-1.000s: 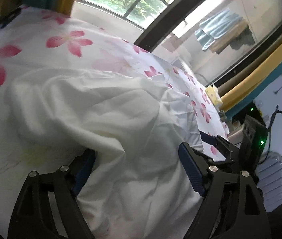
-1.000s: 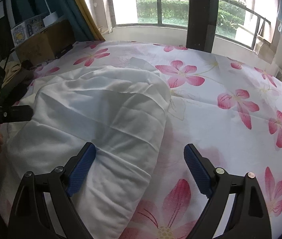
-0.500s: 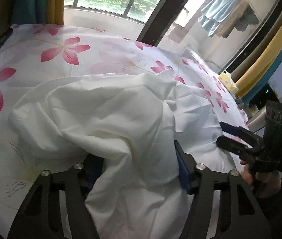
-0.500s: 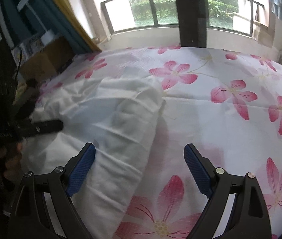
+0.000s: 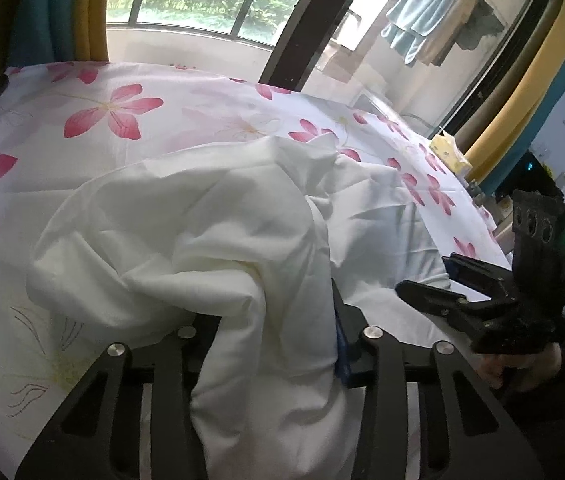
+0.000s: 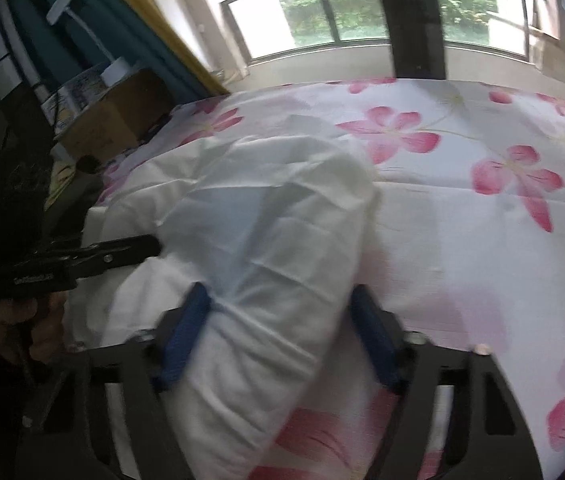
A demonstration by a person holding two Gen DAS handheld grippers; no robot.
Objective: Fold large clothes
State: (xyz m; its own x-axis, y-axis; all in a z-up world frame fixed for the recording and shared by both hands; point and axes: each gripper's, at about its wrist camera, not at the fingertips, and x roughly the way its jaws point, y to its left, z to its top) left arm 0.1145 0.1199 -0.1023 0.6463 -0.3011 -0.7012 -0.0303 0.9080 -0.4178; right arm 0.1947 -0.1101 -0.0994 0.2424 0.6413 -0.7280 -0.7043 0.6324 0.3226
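A large white padded garment [image 5: 202, 232] lies bunched on a bed sheet with pink flowers [image 5: 114, 116]. My left gripper [image 5: 274, 344] is closing, and a thick fold of the white cloth fills the gap and covers its left pad. In the right wrist view the same white garment [image 6: 274, 232] runs between the blue pads of my right gripper [image 6: 282, 332], which is also closing and touches the fold on both sides. Each gripper shows in the other's view: the right gripper [image 5: 426, 274] at the garment's right edge, the left gripper [image 6: 150, 246] at its left edge.
The floral sheet [image 6: 482, 240] stretches bare towards the window. A cardboard box [image 6: 114, 120] stands beside the bed at the left, and a yellow tissue box [image 5: 450, 152] at its far right edge. Towels [image 5: 422, 28] hang outside. A hand [image 6: 10, 320] holds the left gripper.
Both pairs of jaws have narrowed onto the white garment. The right gripper has shifted left so the fold now sits between its pads. The cloth by the left gripper has bunched up.
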